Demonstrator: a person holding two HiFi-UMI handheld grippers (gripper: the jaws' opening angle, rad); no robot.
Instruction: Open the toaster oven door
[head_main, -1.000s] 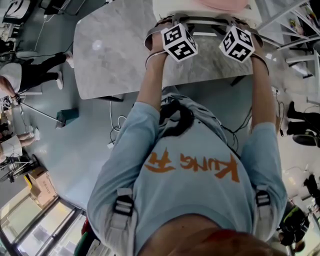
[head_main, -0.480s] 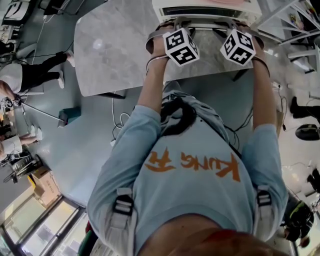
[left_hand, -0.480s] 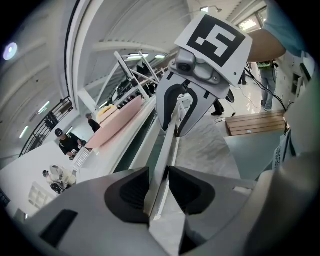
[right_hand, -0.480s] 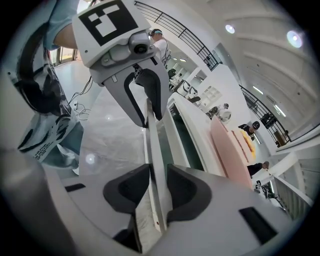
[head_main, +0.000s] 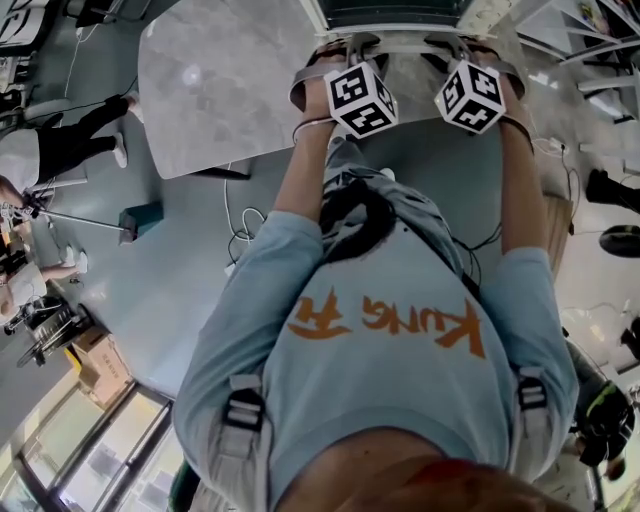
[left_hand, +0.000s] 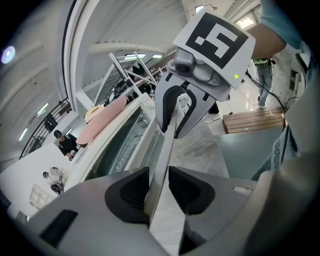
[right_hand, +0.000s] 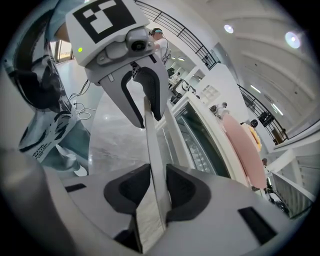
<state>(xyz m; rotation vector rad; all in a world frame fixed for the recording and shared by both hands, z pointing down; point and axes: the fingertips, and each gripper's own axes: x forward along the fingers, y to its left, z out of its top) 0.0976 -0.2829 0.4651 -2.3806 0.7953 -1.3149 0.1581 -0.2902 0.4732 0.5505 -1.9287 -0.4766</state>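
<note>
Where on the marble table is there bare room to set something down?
The marble table is bare across its left part, from the toaster oven out to its left edge. In front of the oven it is crowded: the left gripper and right gripper both clamp the door handle there.
</note>
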